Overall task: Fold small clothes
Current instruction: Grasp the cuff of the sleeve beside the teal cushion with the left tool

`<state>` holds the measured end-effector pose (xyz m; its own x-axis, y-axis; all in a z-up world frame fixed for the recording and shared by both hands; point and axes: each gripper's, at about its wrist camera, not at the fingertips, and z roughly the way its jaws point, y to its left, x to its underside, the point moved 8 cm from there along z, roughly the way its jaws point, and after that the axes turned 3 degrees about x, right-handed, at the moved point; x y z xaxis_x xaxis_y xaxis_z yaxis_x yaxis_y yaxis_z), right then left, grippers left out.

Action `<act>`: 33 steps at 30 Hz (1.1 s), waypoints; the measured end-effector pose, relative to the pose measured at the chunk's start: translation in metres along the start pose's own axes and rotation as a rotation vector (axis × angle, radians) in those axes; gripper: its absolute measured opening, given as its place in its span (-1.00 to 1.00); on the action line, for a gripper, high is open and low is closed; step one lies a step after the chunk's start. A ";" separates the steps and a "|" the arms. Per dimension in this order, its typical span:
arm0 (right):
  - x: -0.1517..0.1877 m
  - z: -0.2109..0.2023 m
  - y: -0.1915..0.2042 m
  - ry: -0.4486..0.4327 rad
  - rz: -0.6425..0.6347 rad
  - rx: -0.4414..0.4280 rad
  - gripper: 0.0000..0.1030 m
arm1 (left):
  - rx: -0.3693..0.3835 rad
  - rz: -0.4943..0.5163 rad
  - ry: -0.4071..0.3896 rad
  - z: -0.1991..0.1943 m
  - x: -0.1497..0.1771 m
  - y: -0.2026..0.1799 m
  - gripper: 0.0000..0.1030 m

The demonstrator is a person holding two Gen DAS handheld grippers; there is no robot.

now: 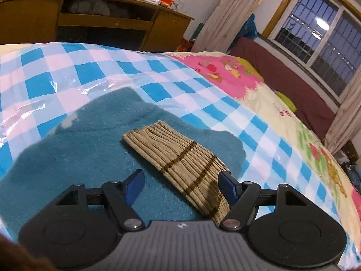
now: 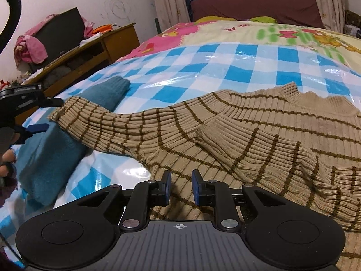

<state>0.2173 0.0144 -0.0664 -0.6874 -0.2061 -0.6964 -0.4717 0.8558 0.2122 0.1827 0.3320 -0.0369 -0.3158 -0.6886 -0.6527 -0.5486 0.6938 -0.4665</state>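
A beige ribbed sweater with brown stripes lies spread on the checked plastic sheet. Its sleeve stretches left across a teal knit garment, which the right wrist view shows folded. My left gripper stands open astride that sleeve: the cloth runs by the right finger, and the left finger is well clear of it. From the right wrist view the left gripper brackets the sleeve's cuff. My right gripper hovers over the sweater's lower body, jaws a narrow gap apart, nothing pinched.
The sheet covers a bed with a cartoon quilt. Beyond the bed's left side stands a wooden cabinet piled with clothes. A maroon headboard, curtains and a window lie behind. A person's hand shows at the left edge.
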 end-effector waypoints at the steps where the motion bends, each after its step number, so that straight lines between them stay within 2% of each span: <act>1: 0.000 0.000 0.000 -0.001 0.002 0.000 -0.59 | 0.003 -0.018 -0.005 0.002 -0.002 0.001 0.44; 3: 0.000 -0.004 0.002 -0.006 0.008 -0.007 -0.59 | 0.008 -0.051 -0.010 0.004 -0.006 0.004 0.42; 5: -0.001 -0.007 0.003 -0.013 0.007 -0.011 -0.59 | 0.010 -0.055 -0.025 0.002 -0.010 0.005 0.16; 6: -0.001 -0.008 0.003 -0.014 0.006 -0.012 -0.59 | 0.012 -0.050 -0.030 0.001 -0.011 0.005 -0.04; 8: -0.002 -0.009 0.004 -0.014 0.003 -0.014 -0.59 | 0.012 -0.048 -0.029 0.001 -0.012 0.005 -0.17; 12: -0.007 -0.011 0.007 -0.019 -0.001 -0.016 -0.59 | 0.063 -0.069 -0.040 0.000 -0.014 0.007 -0.67; 15: -0.018 -0.014 0.013 -0.027 -0.001 -0.037 -0.59 | 0.100 -0.045 -0.055 -0.006 -0.012 0.002 -0.69; 21: -0.061 -0.008 0.052 -0.052 -0.046 -0.111 -0.59 | 0.142 0.093 -0.079 -0.019 -0.003 -0.014 -0.70; 25: -0.102 0.004 0.099 -0.051 -0.100 -0.205 -0.59 | 0.161 0.132 -0.062 -0.015 0.004 -0.014 -0.69; 26: -0.111 0.010 0.113 -0.043 -0.116 -0.230 -0.55 | 0.169 0.131 -0.056 -0.015 0.007 -0.012 -0.69; 27: -0.117 0.014 0.125 -0.036 -0.136 -0.247 -0.43 | 0.176 0.130 -0.053 -0.015 0.009 -0.011 -0.69; 29: -0.129 0.027 0.153 -0.024 -0.198 -0.270 -0.37 | 0.187 0.131 -0.050 -0.015 0.011 -0.008 -0.69; 33: -0.134 0.060 0.209 0.072 -0.310 -0.312 -0.37 | 0.208 0.128 -0.043 -0.017 0.011 -0.006 -0.69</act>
<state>0.2442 0.2492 0.0295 -0.5189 -0.4723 -0.7125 -0.7978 0.5669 0.2053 0.1695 0.3169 -0.0317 -0.3371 -0.5856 -0.7372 -0.3334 0.8065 -0.4882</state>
